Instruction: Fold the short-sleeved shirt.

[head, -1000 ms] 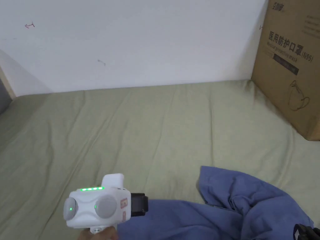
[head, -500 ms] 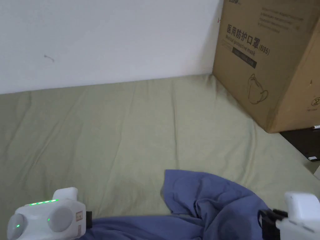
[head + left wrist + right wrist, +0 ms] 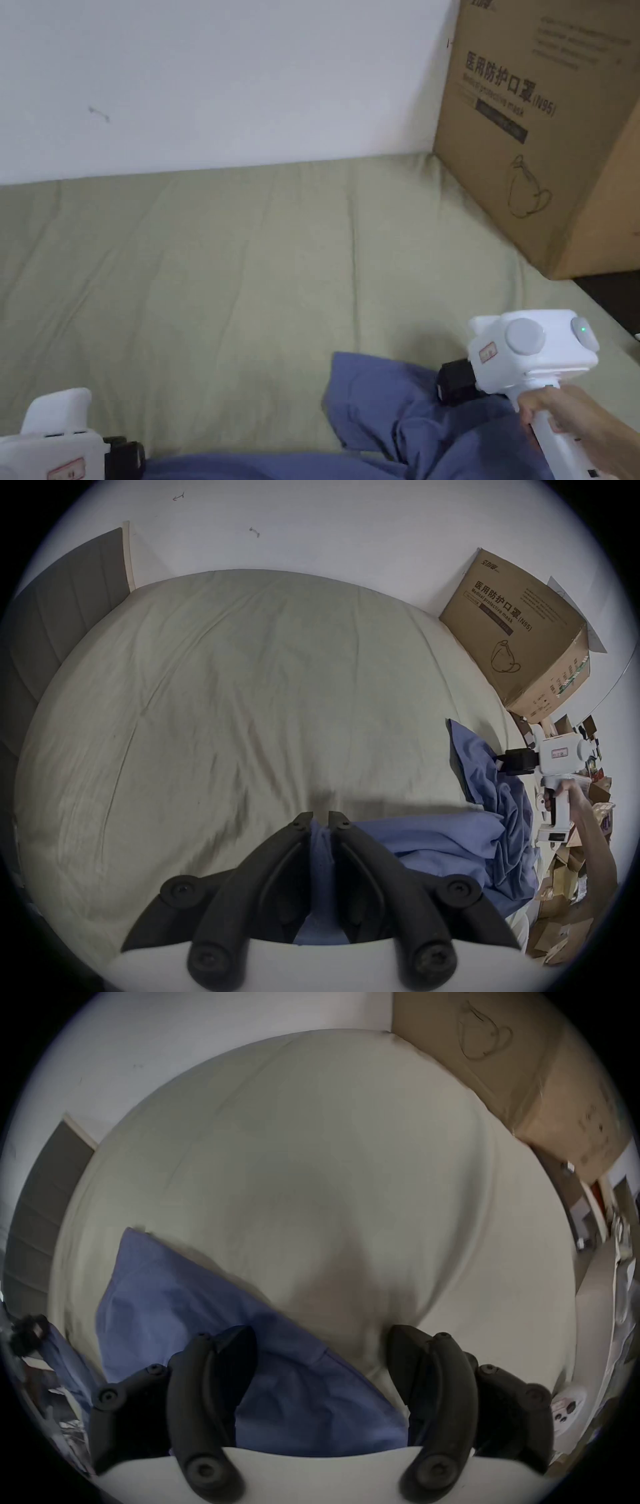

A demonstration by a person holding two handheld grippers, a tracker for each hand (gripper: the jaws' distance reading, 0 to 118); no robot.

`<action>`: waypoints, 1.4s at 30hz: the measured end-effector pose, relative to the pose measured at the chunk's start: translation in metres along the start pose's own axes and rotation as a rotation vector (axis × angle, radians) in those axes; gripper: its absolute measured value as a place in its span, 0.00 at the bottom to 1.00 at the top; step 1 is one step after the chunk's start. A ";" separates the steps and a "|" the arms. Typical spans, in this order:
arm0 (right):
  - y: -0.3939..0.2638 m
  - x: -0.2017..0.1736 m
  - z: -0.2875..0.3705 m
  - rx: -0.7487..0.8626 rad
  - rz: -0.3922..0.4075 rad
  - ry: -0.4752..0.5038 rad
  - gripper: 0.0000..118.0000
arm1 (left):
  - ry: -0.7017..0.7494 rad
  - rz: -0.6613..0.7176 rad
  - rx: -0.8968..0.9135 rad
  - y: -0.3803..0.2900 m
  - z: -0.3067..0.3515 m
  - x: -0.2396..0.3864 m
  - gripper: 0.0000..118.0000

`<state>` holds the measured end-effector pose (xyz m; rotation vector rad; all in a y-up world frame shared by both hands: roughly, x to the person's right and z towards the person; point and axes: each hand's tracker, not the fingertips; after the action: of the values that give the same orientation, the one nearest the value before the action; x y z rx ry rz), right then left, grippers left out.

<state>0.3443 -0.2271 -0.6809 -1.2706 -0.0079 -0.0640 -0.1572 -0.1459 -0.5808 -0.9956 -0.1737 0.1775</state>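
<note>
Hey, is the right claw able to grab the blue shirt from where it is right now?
Probably yes. The right claw is open and sits just above the crumpled blue shirt, with nothing between them. The left claw already pinches another part of the cloth.

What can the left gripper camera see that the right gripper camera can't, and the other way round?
The left gripper view shows the left gripper with its jaws pinching the blue shirt, and a hand holding the right gripper farther off. The right gripper view shows the right gripper with its jaws wide apart above the shirt, holding nothing. Both share the shirt, the green sheet and the cardboard box.
</note>
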 end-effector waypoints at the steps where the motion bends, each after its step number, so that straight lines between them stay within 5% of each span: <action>1: 0.004 -0.008 0.008 0.067 0.029 0.018 0.66 | -0.003 -0.003 -0.001 0.000 -0.001 0.000 0.06; 2: 0.001 -0.013 0.013 0.042 0.012 0.003 0.50 | -0.005 -0.015 -0.002 0.001 0.001 0.000 0.06; 4: 0.000 -0.017 0.021 0.074 0.088 -0.026 0.01 | 0.002 -0.033 0.003 0.002 0.006 0.001 0.06; 8: -0.004 -0.030 0.033 0.050 0.085 -0.034 0.01 | 0.012 -0.043 0.029 0.004 0.021 -0.001 0.06; 12: -0.001 -0.010 0.062 0.129 -0.083 0.050 0.01 | 0.023 -0.037 0.040 0.010 0.043 -0.007 0.06; 17: 0.004 0.017 0.168 0.320 -0.154 0.128 0.01 | 0.081 -0.059 0.144 0.029 0.097 -0.016 0.06; 28: 0.015 0.004 0.393 0.634 -0.170 0.190 0.01 | 0.123 -0.101 0.401 0.109 0.222 -0.009 0.06; 36: 0.080 -0.024 0.466 0.750 -0.184 0.207 0.01 | 0.225 -0.144 0.570 0.217 0.293 0.007 0.06; 39: 0.113 -0.029 0.485 0.789 -0.249 0.266 0.01 | 0.253 -0.148 0.625 0.257 0.317 0.007 0.06; 40: 0.122 -0.032 0.492 0.810 -0.272 0.290 0.01 | 0.265 -0.138 0.643 0.217 0.294 0.005 0.06; 42: 0.136 -0.043 0.505 0.827 -0.257 0.276 0.01 | 0.275 -0.121 0.670 0.252 0.309 -0.001 0.06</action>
<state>0.3238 0.2970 -0.6628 -0.4204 0.0372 -0.4146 -0.2452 0.2402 -0.6294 -0.3333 0.0784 -0.0181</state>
